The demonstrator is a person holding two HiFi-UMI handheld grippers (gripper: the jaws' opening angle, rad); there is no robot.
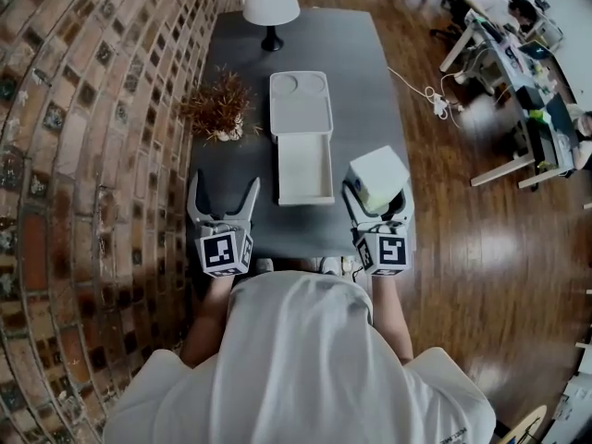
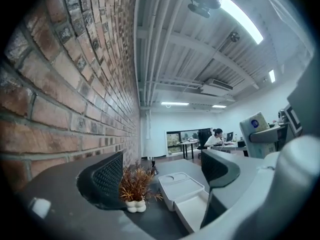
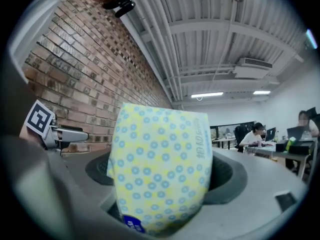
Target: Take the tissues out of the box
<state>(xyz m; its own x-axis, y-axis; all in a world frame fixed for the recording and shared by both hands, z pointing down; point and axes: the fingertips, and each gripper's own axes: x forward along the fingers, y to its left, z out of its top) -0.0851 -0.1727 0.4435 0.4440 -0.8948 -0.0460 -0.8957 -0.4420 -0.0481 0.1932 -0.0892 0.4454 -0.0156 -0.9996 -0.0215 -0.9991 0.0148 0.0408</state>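
Right tool (image 1: 379,197) clamped on yellow, blue-dotted tissue pack (image 3: 160,164), raised over tabletop (image 1: 361,72). Left tool (image 1: 223,197) jaws apart, nothing between. White box (image 1: 302,146) lies open on tabletop.

No print is legible; the tissue pack (image 3: 160,169) bears lettering (too blurred to read).

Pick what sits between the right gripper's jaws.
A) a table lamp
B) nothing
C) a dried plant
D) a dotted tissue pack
D: in the right gripper view, the right gripper has its jaws pressed on either side of the yellow, blue-dotted tissue pack.
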